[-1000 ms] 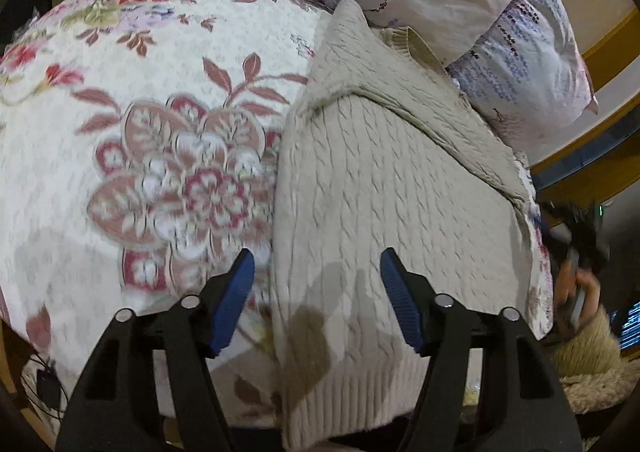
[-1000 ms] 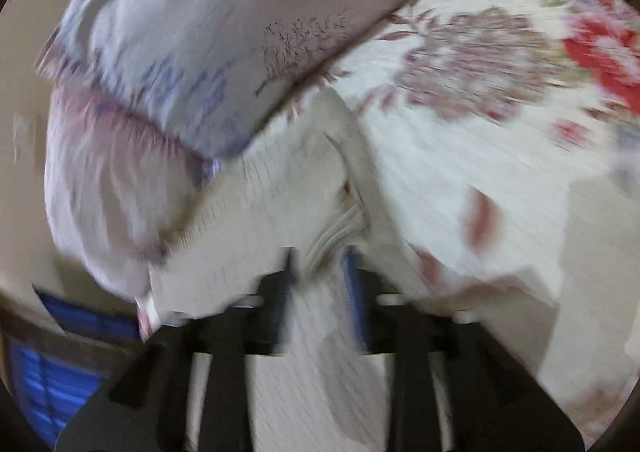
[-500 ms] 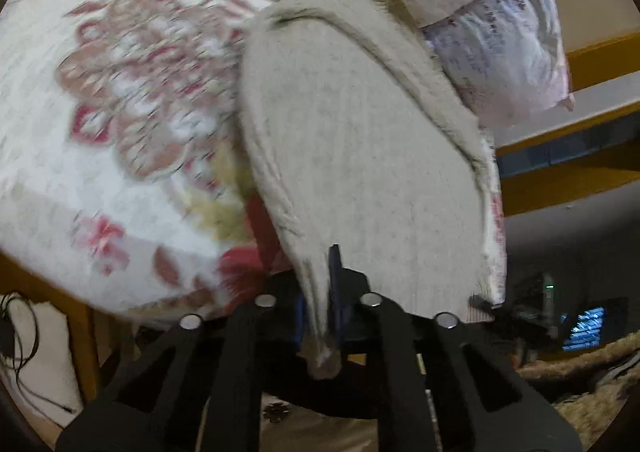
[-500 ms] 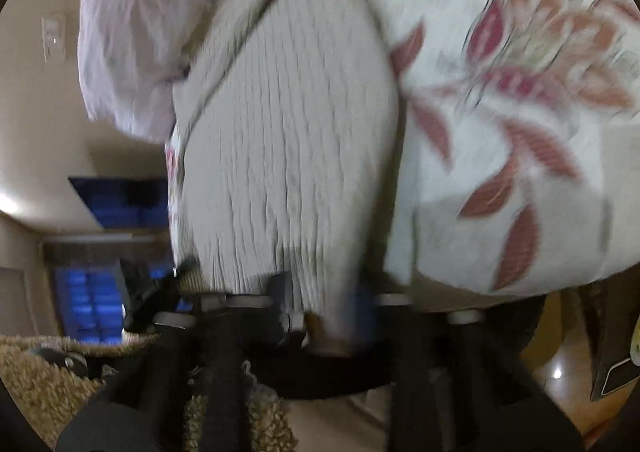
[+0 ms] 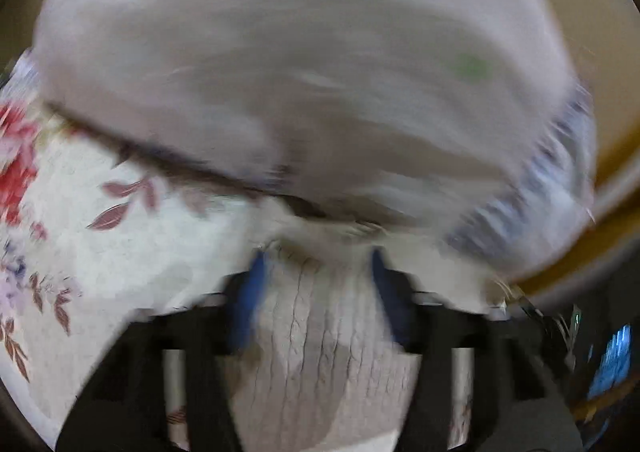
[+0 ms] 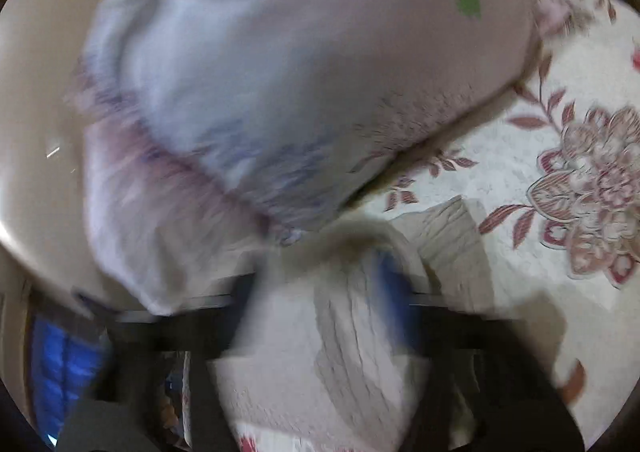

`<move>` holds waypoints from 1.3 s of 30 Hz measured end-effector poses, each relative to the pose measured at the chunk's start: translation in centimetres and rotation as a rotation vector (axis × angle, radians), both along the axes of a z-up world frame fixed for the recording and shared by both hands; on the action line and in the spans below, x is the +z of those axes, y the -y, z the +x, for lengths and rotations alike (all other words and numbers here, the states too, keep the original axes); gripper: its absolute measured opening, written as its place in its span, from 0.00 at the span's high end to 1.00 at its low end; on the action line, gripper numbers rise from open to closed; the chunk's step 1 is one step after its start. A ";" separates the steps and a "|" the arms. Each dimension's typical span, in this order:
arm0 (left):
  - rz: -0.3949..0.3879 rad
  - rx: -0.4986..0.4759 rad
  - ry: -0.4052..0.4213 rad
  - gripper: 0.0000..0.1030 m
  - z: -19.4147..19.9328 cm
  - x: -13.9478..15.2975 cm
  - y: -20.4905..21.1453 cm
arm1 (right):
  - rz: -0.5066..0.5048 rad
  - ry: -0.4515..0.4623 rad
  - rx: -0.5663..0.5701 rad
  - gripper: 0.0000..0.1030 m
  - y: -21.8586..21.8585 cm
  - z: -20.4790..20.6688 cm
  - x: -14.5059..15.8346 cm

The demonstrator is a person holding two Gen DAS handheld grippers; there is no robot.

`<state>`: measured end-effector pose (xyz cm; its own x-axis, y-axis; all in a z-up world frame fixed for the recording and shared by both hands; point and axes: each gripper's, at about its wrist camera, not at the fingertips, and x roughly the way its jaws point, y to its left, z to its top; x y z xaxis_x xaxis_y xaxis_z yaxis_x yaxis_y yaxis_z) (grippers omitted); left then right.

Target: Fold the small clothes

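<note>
A cream cable-knit sweater (image 5: 320, 340) lies on a floral bedspread (image 5: 132, 252), folded up against the pillows. My left gripper (image 5: 318, 272) is open, its blue-padded fingers (image 5: 256, 284) apart over the sweater's folded edge. In the right wrist view the sweater (image 6: 304, 364) fills the space between the fingers of my right gripper (image 6: 320, 284); the jaws stand apart and one blue pad (image 6: 390, 284) shows beside the knit. Both views are motion-blurred.
A large pale lilac pillow (image 5: 300, 64) lies right ahead of both grippers and also shows in the right wrist view (image 6: 288, 84). The floral bedspread (image 6: 560, 188) spreads to the right. The bed's wooden frame (image 5: 616, 212) runs at the far right.
Both grippers carried the sweater's lower edge from the bed's front up to the pillows. Both jaws, shut on the knit half a second ago, now stand apart.
</note>
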<state>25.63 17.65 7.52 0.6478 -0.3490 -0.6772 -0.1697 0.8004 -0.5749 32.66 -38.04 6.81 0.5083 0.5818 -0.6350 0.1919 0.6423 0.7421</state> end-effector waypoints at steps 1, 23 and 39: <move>-0.008 0.016 -0.009 0.35 -0.1 -0.5 -0.7 | 0.030 0.004 0.004 0.21 0.0 -0.5 -0.2; -0.525 -0.210 0.015 0.86 1.7 1.2 15.3 | -0.041 -0.020 0.041 0.10 5.9 -7.1 1.5; -0.274 -0.185 -0.111 0.26 3.7 -2.7 20.8 | -0.082 -0.116 0.174 0.12 5.9 -3.8 1.5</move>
<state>29.35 -3.12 4.81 0.4841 -0.6323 -0.6049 -0.1100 0.6418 -0.7590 28.83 -43.96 8.34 0.3258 0.5984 -0.7320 0.1541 0.7302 0.6656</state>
